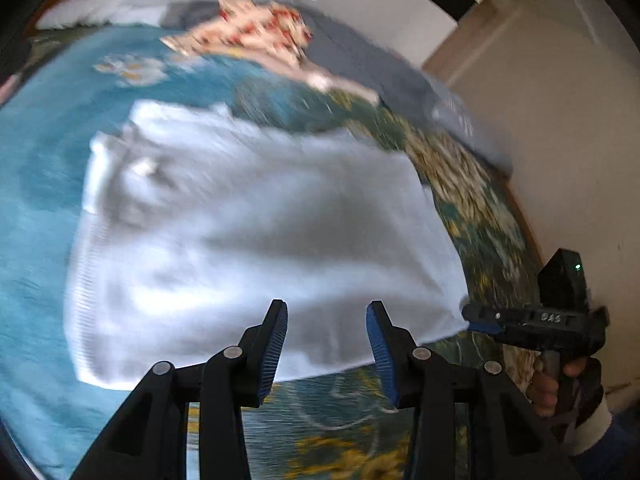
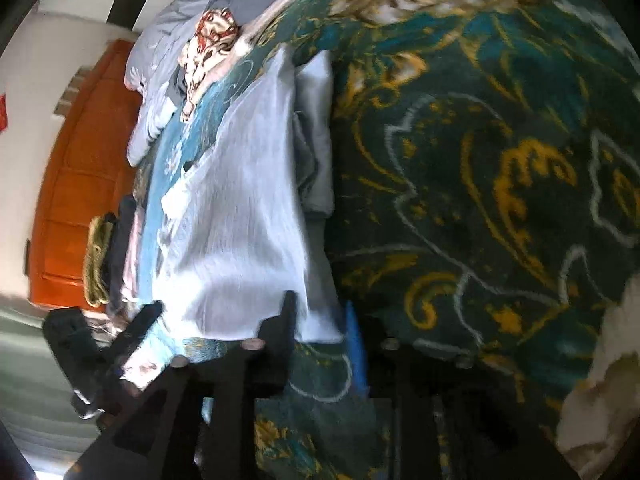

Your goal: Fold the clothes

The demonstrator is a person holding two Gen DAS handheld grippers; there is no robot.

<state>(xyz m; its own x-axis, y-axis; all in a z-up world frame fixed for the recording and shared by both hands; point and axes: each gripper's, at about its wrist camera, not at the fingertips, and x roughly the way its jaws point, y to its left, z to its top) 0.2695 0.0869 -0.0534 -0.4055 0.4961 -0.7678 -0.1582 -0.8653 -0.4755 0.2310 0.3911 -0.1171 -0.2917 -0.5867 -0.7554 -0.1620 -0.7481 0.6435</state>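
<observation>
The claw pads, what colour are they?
Blue, ribbed, set on black arms. The left claw shows them best, in the left wrist view.

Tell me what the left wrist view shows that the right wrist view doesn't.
Only the left wrist view: the right gripper from outside, at the white garment's corner, with the hand on its handle; it looks shut on that corner, but blur leaves doubt. The left gripper is open above the near edge.

Only the right wrist view: an orange wooden panel and a stack of clothes beside it.

Both: the white garment, the blue-green bedspread, the floral cloth and the grey bedding.
</observation>
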